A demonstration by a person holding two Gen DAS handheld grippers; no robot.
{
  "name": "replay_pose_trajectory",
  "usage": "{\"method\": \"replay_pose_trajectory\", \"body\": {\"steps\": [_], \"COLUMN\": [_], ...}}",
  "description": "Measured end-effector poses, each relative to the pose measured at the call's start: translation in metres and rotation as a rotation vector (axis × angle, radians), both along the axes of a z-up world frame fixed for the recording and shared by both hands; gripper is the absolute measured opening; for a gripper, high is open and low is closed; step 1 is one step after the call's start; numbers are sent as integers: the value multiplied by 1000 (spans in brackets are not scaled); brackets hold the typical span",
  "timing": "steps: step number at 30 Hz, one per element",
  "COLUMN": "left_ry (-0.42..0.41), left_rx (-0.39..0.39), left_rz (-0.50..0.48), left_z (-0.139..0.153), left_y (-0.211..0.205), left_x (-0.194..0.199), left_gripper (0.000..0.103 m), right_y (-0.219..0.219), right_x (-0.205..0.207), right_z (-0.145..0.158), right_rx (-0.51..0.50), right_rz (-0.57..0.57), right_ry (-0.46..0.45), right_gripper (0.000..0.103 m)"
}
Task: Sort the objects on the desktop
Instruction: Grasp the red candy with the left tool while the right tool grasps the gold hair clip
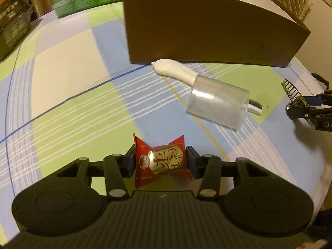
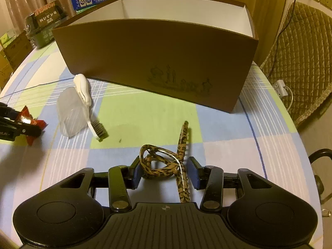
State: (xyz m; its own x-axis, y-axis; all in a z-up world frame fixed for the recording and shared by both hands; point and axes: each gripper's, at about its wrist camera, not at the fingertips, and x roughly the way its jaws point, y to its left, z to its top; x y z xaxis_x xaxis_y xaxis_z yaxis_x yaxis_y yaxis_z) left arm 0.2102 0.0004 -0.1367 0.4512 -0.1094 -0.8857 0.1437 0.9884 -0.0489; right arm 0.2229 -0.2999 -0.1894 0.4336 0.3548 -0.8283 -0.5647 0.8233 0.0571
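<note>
My left gripper (image 1: 160, 161) is shut on a red and gold snack packet (image 1: 161, 161), held above the checked tablecloth; the packet also shows in the right wrist view (image 2: 31, 124). My right gripper (image 2: 165, 171) is shut on a leopard-print hair clip (image 2: 164, 166), which also shows in the left wrist view (image 1: 294, 97) at the far right. A white toothbrush (image 2: 91, 112) with a clear plastic cup (image 2: 71, 113) lies between them; the cup (image 1: 217, 105) and the brush handle (image 1: 176, 70) show ahead of my left gripper. A brown open box (image 2: 149, 62) stands behind.
The brown box (image 1: 207, 31) has a white inside and open top. Green and dark cartons (image 1: 14, 27) stand at the table's far left edge. A quilted chair (image 2: 300, 62) with a cable stands right of the table. The tablecloth (image 2: 145, 112) is checked.
</note>
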Motion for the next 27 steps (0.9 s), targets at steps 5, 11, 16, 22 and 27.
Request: {"method": "replay_pose_trajectory", "body": {"steps": [5,11,16,22,27], "left_ry": [-2,-26,-56,-112,-184], "left_rx": [-8,-18,-28,-48,-61], "left_rz": [25,28,22,5,-20], "left_z": [5,15,28,50,76], "left_y": [4,0,-5,-12,-19], "left_x": [-8,-12,-10,-5,7], "left_gripper": [43,43,43,43,43], "right_y": [4,2,1,0,0], "right_x": [-1,-2,-5,-3,6], "right_z": [-1,2,13,43,76], "right_rx": [-12,-8,11,69,119], "right_rz": [23,45,46,48,54], "right_ry": [-18,2,3,-13,-46], "right_gripper": [41,40,39,40,40]}}
